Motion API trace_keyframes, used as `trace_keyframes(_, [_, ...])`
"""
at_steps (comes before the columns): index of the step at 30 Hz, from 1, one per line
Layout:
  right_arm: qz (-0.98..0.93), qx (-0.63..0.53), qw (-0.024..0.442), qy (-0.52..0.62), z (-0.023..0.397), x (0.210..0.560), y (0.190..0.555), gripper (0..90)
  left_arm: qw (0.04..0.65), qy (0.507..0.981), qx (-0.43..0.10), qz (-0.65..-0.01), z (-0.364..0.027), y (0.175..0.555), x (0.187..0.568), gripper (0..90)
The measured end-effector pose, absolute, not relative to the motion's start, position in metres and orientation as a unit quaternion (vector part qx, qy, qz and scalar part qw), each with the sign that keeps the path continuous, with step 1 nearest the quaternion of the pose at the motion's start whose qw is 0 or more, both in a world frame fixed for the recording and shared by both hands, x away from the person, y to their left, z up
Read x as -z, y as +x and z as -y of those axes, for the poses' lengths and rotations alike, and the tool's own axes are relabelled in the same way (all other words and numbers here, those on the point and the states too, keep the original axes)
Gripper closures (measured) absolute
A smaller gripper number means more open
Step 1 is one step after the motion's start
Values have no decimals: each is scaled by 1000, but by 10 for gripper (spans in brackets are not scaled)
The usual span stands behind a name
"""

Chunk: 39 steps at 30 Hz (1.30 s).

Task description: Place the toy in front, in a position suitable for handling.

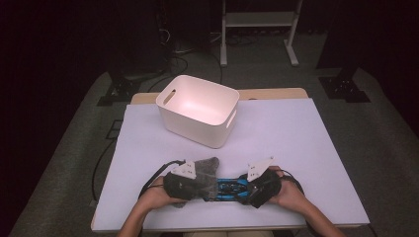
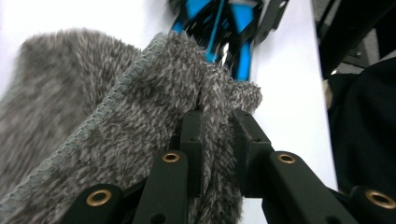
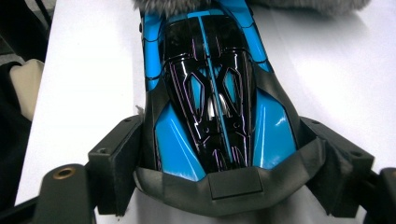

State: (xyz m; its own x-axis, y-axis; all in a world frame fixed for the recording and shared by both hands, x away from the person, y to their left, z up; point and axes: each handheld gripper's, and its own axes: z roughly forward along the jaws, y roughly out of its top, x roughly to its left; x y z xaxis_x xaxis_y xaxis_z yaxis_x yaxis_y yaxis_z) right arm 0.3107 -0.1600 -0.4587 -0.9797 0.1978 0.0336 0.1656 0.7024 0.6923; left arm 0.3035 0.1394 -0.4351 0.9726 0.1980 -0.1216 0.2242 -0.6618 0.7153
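Grey cloth: a fuzzy grey cloth [image 2: 116, 130] with a stitched hem lies on the near part of the bench, draped over one end of the toy car [image 3: 215, 93]
Cloth grip: the left gripper [image 2: 215, 140] is clenched on a fold of the cloth, fabric pinched between its two black jaws
Left hand: in the high view the left gripper [image 1: 185, 180] sits at the cloth's [image 1: 205, 173] left end, the person's hand cupped behind it
Toy car: blue and black, glossy, lying flat on the bench between the two grippers; its far end goes under the cloth
Car grip: the right gripper [image 3: 219, 154] grasps the car by its sides near the dark rear bumper, one jaw against each flank
Right hand: in the high view the right gripper [image 1: 254, 185] is at the car's [image 1: 230, 187] right end
Bench: covered with a pale sheet [image 1: 296, 148]; cloth and car rest close to its near edge
Bin: a white plastic bin [image 1: 197, 111] with slot handles stands on the far part of the bench, well apart from the cloth and car
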Motion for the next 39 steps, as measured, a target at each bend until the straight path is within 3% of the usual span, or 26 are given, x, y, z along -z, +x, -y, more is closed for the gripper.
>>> trace_keyframes(8, [-918, -381, 24, 105, 161, 460, 310, 199, 405, 908, 27, -105, -124, 308, 431, 770])
trace_keyframes(14, [-918, -381, 27, 107, 161, 461, 309, 199, 408, 910, 31, -62, -95, 305, 425, 770])
trace_keyframes(27, [-919, -380, 30, 103, 160, 461, 308, 199, 399, 910, 5, -110, -139, 308, 435, 769])
trace_keyframes(39, [-919, -380, 32, 103, 160, 461, 308, 198, 427, 901, 27, -76, -114, 307, 432, 769])
